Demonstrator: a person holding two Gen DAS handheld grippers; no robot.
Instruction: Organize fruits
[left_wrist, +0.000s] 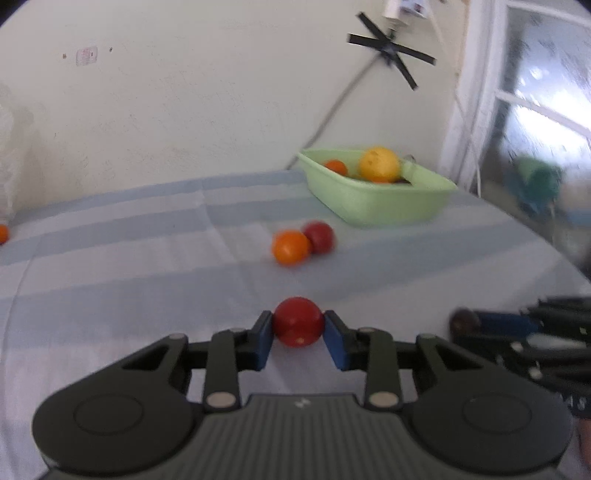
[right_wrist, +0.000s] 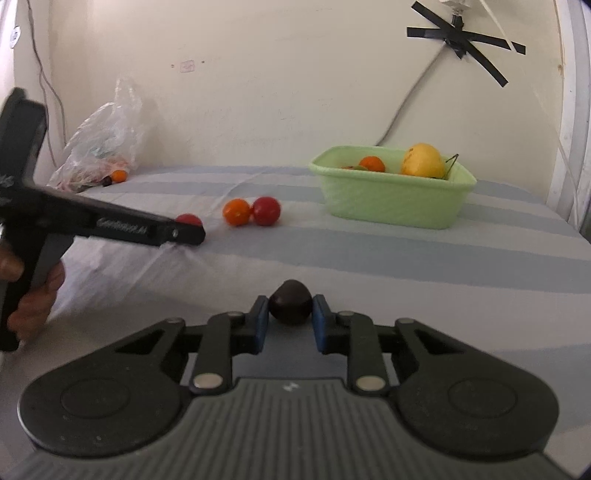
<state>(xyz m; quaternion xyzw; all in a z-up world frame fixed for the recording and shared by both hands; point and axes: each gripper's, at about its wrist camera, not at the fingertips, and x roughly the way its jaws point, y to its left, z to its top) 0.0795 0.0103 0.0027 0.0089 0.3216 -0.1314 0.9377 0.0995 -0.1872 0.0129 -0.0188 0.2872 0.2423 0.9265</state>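
Note:
My left gripper (left_wrist: 298, 326) is shut on a red fruit (left_wrist: 297, 322) low over the striped cloth; it also shows in the right wrist view (right_wrist: 188, 225), with the red fruit (right_wrist: 189, 219) at its tip. My right gripper (right_wrist: 290, 312) is shut on a dark purple fruit (right_wrist: 290, 302); it shows at the right edge of the left wrist view (left_wrist: 466, 322). An orange fruit (left_wrist: 290, 247) and a red fruit (left_wrist: 319, 237) lie together on the cloth. A green basket (left_wrist: 376, 201) at the back right holds a yellow fruit (left_wrist: 379, 163) and an orange one (left_wrist: 336, 167).
A clear plastic bag (right_wrist: 101, 136) with more fruit lies at the back left by the wall. An orange fruit (right_wrist: 119, 175) sits beside it. A cable (right_wrist: 410, 99) hangs down the wall behind the basket (right_wrist: 391, 199). A window frame (left_wrist: 480, 96) is at the right.

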